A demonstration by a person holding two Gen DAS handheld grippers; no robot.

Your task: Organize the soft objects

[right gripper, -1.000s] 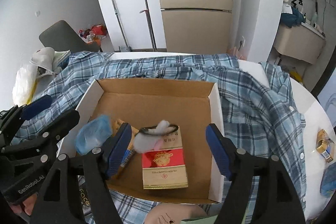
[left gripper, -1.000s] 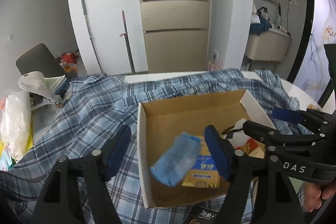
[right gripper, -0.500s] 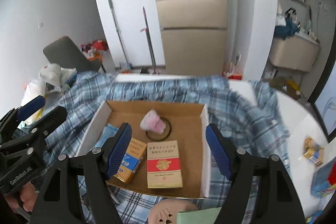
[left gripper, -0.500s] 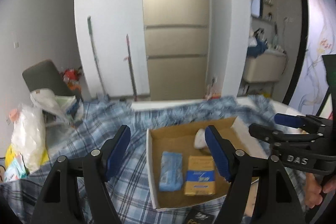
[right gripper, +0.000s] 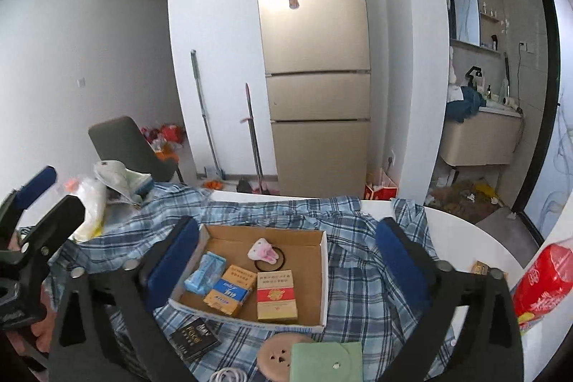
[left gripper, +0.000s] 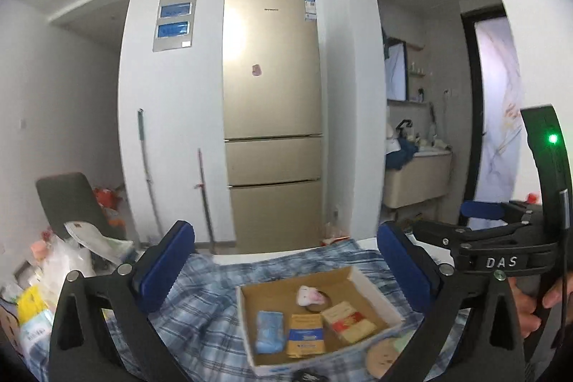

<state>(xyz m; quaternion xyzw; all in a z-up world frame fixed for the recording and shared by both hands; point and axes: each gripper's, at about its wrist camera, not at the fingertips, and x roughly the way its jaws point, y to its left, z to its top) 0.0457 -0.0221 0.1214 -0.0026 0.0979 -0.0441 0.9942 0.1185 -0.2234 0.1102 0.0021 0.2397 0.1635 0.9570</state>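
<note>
Both grippers are held high with jaws spread wide and nothing between them: left gripper (left gripper: pixel 286 260), right gripper (right gripper: pixel 286 249). On the rumpled plaid shirt (right gripper: pixel 361 278), the shallow cardboard box (right gripper: pixel 324 278) is seen. A crinkly blue tissue pack (right gripper: pixel 205 274) lies at its left wall, a fluffy pink hair tie (right gripper: pixel 263 250) near the back, and two flat rectangular cartons along the front edge.

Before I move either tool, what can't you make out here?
- Box near-left corner: right wrist view, hidden by the right tool finger.
- Green pad and white cable: cut by the bottom edge.
- Pack lettering: left wrist view, too small and blurred.
- Table under the plaid shirt: covered.
</note>
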